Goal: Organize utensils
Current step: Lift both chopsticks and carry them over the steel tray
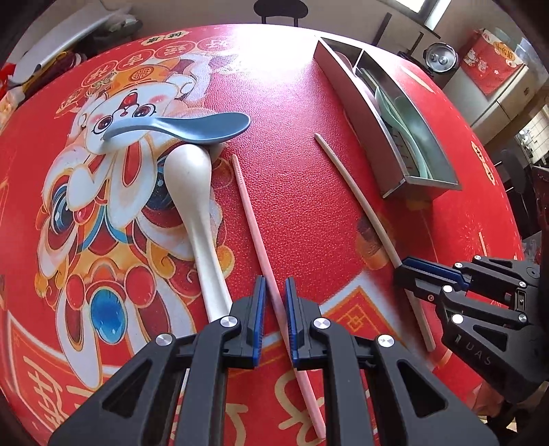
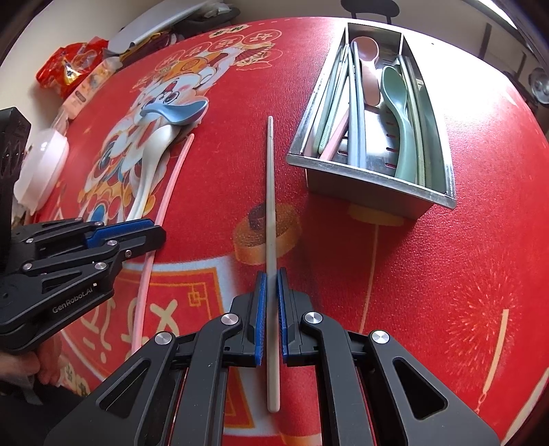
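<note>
My left gripper (image 1: 275, 284) is shut on a pink chopstick (image 1: 247, 209), which crosses slantwise between the blue pads just above the red tablecloth. The same gripper (image 2: 156, 233) and the pink chopstick (image 2: 171, 185) appear at the left of the right wrist view. My right gripper (image 2: 271, 274) is shut on a beige chopstick (image 2: 270, 192) pointing toward a metal tray (image 2: 360, 192). From the left wrist view, the right gripper (image 1: 399, 271) clamps the beige chopstick (image 1: 357, 192) beside the tray (image 1: 363, 113). A blue spoon (image 1: 192, 127) lies across a white spoon (image 1: 195, 192) on the cloth.
The tray holds a green spoon (image 2: 398, 113), a pink spoon (image 2: 369, 65) and several chopsticks. Snack bags (image 2: 68, 68) and a white lidded container (image 2: 41, 164) sit at the table's left edge. A chair back (image 1: 276, 10) stands beyond the far edge. A hand (image 2: 34, 370) holds the left gripper.
</note>
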A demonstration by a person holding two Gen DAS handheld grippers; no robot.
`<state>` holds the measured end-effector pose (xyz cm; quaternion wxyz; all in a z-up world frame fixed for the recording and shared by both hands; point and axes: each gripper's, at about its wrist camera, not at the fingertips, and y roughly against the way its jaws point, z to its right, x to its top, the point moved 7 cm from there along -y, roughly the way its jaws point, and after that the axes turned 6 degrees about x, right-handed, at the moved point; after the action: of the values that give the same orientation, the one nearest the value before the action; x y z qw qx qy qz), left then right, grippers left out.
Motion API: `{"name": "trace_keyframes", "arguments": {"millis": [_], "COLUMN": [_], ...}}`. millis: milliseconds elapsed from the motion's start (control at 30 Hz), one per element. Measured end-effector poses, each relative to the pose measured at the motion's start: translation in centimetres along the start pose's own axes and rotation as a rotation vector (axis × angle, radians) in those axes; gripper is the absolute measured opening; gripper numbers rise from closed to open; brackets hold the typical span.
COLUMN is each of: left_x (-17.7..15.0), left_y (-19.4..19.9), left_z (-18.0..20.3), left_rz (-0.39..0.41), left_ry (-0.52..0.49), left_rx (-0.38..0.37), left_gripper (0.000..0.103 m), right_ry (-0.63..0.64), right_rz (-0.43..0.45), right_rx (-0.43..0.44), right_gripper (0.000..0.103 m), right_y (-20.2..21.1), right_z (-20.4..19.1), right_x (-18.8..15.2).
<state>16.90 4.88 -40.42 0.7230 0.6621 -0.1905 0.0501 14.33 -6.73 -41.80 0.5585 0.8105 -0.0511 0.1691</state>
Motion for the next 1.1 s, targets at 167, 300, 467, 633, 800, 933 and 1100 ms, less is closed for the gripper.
{"name": "trace_keyframes", "arguments": {"millis": [167,300,467,633,800,933,1100], "left_x": [0.2,0.0,-0.4,-0.4,-0.3,-0.1,-0.4], "left_y": [-0.1,0.1,0.3,0.3,0.4,0.8,2.4], "left_z": [-0.6,-1.2,-1.2,-1.3,-1.6,-2.1,-2.6], "left_rz": [0.014,0.016,0.029,0.036,0.024,0.006,0.022], "left_ry": [0.009,0.021,0.008,0.011,0.031,0.037,0.069], "left_rx": [-0.042,-0.066,-0.070,-0.085,-0.117,-0.126,-0.177], "left_gripper": [0.009,0.010,0.010,0.010,0.007,0.005,0.005], "right_ry": [-0.001,0.005,-0.003,-0.001,0.030,0.004,-0.042], "right_rz": [-0.016,-0.021,-0.027,-0.054,-0.063,-0.063,-0.040], "right_rx": [-0.014,-0.036,-0.041,-0.040,-0.070,-0.036,0.038], "right_gripper": [0.007,0.007,0.007,0.007,0.007,0.006,0.006], "right_y": [-0.2,-0.4,-0.5,-0.6,-0.7,-0.7,0.2], "right_z": [-0.1,-0.2,-0.2,-0.2,-0.5,-0.3,-0.5], "right_x": [0.5,0.9,1.1,1.3,1.4,1.4,0.6]}}
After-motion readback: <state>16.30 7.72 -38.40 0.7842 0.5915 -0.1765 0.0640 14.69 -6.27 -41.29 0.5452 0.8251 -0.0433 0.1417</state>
